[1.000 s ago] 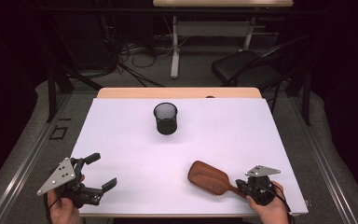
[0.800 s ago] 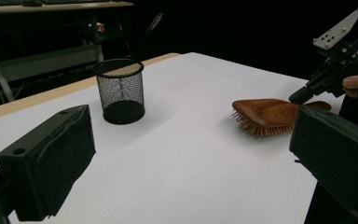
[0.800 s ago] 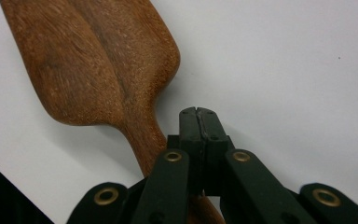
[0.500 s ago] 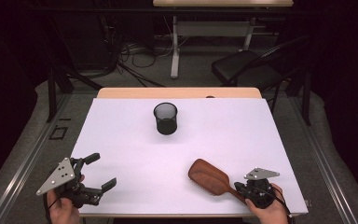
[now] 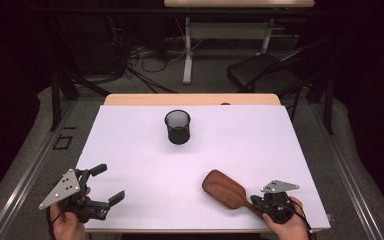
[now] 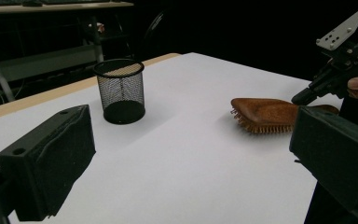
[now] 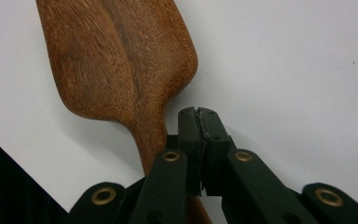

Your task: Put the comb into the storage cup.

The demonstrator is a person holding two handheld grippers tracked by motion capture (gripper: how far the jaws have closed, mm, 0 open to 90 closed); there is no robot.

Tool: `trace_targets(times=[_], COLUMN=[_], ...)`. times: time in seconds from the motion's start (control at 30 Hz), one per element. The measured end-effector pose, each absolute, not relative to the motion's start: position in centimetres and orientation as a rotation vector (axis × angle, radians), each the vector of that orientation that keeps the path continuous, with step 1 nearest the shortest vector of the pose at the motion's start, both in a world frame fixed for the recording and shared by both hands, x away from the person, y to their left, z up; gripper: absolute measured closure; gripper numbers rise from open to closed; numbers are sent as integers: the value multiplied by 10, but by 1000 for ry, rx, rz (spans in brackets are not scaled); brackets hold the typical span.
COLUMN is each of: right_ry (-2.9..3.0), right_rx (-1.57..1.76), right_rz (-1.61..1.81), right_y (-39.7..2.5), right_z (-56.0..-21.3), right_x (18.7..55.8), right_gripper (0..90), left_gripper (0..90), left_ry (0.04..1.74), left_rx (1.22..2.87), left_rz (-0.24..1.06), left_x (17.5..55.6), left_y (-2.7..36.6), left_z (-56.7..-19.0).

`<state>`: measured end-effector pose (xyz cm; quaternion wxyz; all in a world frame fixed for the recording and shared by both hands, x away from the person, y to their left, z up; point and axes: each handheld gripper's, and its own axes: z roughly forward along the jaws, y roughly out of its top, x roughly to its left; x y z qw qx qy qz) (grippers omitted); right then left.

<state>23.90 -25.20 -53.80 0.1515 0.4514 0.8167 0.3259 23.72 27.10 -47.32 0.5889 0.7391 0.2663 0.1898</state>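
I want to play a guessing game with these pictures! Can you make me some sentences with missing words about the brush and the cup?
1. The wooden hairbrush lies with its bristles facing ____.
2. The black mesh pen cup stands upright on the ____ table.
3. The jaws of the left gripper are ____.
4. The jaws of the right gripper are pressed together just above the hairbrush's ____.

Missing words: down; white; open; handle
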Motion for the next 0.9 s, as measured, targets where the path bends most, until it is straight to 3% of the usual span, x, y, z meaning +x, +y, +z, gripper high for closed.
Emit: trace_targets(times=[0.37, 0.9], right_ry=[2334, 2308], right_rx=[1283, 1263], right_rz=[944, 1001], right_y=[-253, -258], right_z=[-534, -522], right_x=[241, 241], right_gripper=[812, 473], left_gripper=[2, 2], left_ry=[622, 623], left_rx=[1718, 1718], left_rz=[438, 439], left_x=[237, 237], left_y=[271, 270], left_z=[-473, -473])
